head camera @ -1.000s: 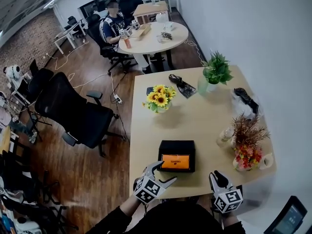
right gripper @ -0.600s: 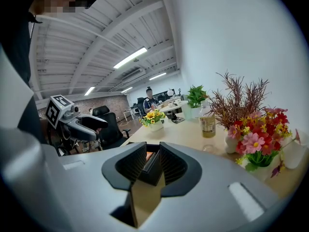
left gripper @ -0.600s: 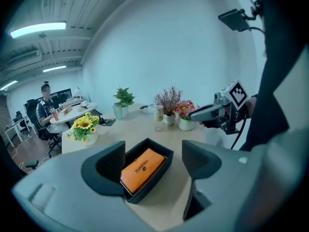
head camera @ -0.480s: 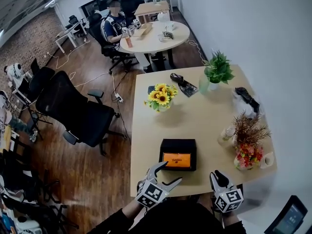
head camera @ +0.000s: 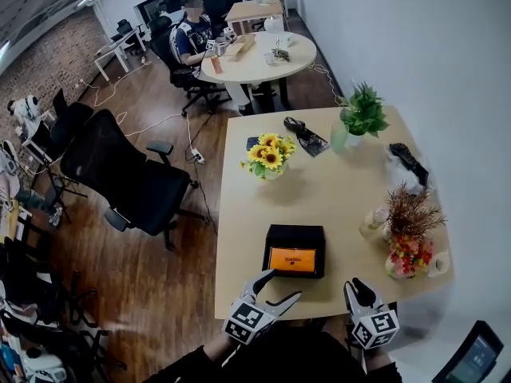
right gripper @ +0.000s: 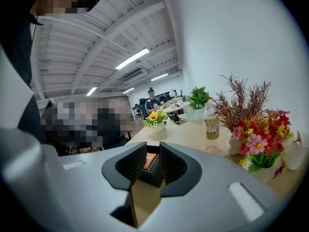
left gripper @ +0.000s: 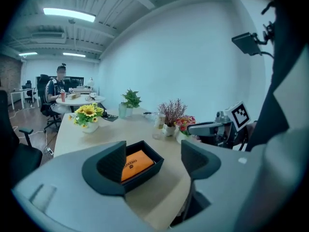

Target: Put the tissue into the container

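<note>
Short of the black container (head camera: 271,242), the left gripper (head camera: 281,284) gapes and the right gripper (head camera: 357,287) stands barely apart, both empty, since the orange tissue pack (head camera: 292,259) already lies inside.

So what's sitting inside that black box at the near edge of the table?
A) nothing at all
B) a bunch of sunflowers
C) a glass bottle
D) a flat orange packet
D: the head view looks down into the open black box and shows a flat orange packet lying on its bottom.
</note>
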`<state>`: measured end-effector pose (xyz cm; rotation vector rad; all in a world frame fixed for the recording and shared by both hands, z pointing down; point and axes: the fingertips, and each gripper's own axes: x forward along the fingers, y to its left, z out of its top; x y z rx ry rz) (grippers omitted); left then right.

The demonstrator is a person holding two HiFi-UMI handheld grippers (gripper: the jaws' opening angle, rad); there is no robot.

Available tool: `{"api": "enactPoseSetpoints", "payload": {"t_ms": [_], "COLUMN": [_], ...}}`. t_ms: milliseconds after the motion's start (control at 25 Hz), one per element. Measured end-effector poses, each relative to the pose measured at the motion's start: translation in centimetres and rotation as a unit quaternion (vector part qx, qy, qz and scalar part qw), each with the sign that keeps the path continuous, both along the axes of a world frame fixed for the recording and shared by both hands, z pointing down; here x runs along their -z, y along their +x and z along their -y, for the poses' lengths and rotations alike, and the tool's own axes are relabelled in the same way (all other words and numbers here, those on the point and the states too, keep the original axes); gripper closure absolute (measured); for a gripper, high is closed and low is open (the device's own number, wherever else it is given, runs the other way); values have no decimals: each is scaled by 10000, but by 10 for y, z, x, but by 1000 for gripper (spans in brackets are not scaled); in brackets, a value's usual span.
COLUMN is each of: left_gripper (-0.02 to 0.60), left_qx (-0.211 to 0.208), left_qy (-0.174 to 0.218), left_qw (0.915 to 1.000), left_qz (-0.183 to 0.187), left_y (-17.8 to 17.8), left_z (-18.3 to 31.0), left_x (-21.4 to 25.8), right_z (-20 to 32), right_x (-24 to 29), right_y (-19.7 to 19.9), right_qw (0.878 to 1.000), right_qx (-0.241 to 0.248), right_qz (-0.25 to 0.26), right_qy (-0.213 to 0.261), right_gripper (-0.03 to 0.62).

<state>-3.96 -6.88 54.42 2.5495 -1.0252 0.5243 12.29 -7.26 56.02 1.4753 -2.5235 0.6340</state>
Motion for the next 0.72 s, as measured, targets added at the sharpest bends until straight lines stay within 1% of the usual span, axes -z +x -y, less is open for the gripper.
{"api": "enactPoseSetpoints", "payload": {"t_ms": [120, 320, 480, 640, 720], "left_gripper": [238, 238, 239, 241, 261], "left_qx": [73, -22, -36, 28, 41], "left_qy": [-107, -161, -216, -350, -339], "left_qw": [9999, 9998, 9998, 9994, 9993], "left_qz": [-110, -99, -45, 27, 137], "left_y": [-2, 3, 2, -5, -8], "left_z": [-4, -12, -16, -17, -17], "left_x": [-3, -8, -16, -27, -30], "right_z": [1, 3, -1, -3, -3], "right_x": [7, 17, 14, 12, 15], "right_y": [-2, -8, -12, -15, -16], "right_qw": [9999, 9998, 9997, 9996, 9995], "right_qx": [2, 47, 129, 186, 201], "right_qz": [-2, 12, -12, -69, -96], "right_qy": [121, 194, 203, 209, 239], "right_gripper": [510, 510, 510, 510, 511]}}
